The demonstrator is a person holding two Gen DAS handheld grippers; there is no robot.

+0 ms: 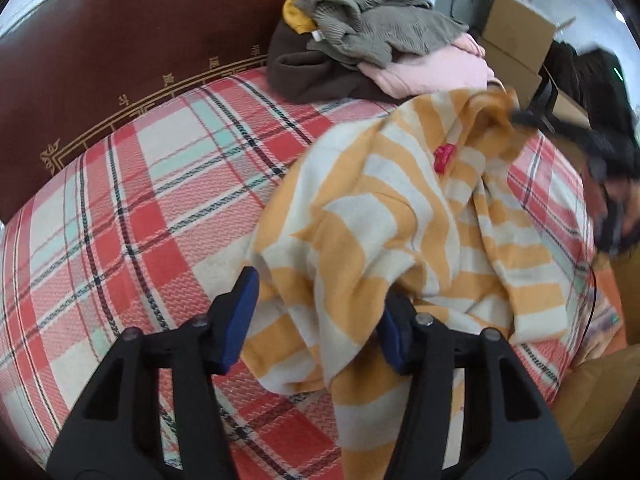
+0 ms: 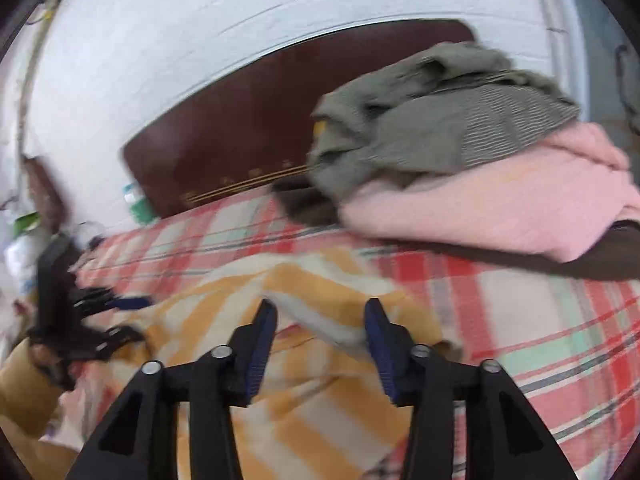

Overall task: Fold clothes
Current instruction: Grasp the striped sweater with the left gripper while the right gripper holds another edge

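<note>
An orange and cream striped sweater (image 1: 384, 216) lies rumpled on a bed covered with a red, white and mint plaid sheet (image 1: 132, 184). It sits toward the right half of the bed in the left wrist view, with a small red patch on its upper part.

The left gripper (image 1: 320, 312) hangs low over the near edge of the sweater with its blue-padded fingers (image 1: 240, 316) spread apart. A fold of striped cloth rises between them and covers part of the right finger, but the fingers do not pinch it.

The right gripper (image 2: 320, 340) hovers over the sweater with its fingers parted too, and nothing is held between them. In the left wrist view this gripper appears blurred at the far corner of the sweater; its tip seems to touch the cloth there, though the blur makes that hard to confirm.

At the far end of the bed, against the dark brown headboard (image 1: 120, 56), sits a pile of clothes (image 1: 376, 40): a grey-green knit on top, a pink garment under it and a dark brown one beneath. Cardboard boxes (image 1: 516, 40) stand beyond the pile.
</note>
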